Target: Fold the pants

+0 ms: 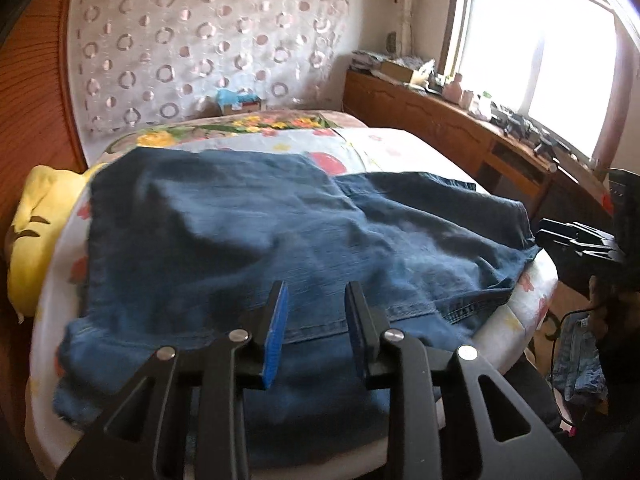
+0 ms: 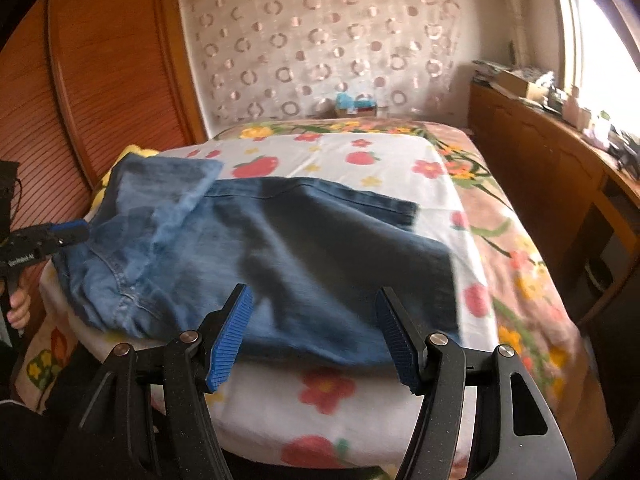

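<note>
Here, folded jeans [image 1: 248, 224] lie on floral sheet [image 2: 360, 152]; left gripper [image 1: 316, 296] jaws narrowly parted, empty above denim; right gripper [image 2: 314, 300] jaws wide, empty

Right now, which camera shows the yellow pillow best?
The left wrist view: the yellow pillow bulges out clearly beside the jeans at the bed's left edge. The right wrist view shows only a yellow sliver peeking out behind the jeans.
</note>
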A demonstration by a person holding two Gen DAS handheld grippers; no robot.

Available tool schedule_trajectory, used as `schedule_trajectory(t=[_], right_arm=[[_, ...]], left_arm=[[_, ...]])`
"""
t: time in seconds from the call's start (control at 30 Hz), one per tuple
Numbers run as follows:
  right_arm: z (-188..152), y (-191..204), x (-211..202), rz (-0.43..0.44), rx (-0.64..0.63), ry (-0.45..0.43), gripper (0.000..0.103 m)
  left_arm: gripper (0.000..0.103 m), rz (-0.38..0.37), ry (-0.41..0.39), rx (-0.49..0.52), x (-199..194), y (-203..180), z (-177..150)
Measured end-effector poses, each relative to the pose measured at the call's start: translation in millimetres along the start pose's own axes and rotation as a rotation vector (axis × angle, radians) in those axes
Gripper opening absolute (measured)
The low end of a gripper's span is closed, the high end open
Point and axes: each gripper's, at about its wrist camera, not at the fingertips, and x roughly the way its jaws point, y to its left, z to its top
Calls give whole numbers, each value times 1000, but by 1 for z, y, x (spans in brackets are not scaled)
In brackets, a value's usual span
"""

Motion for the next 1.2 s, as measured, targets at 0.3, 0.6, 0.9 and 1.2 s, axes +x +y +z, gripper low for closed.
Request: schedule_trajectory(t=[0.3, 0.6, 0.9, 1.2], right_arm=[[-16, -47, -3, -64, 78, 15, 65], [-29, -65, 2, -64, 128, 34, 65], [-26, -61, 16, -82, 118, 65, 65], [-31, -46, 24, -170, 19, 77, 58]], left_arm=[[27, 14, 80, 30, 38, -28, 1], [29, 24, 40, -14, 47, -27, -20], [31, 39, 8, 2, 51, -27, -22], [31, 36, 2, -1, 51, -28, -21]])
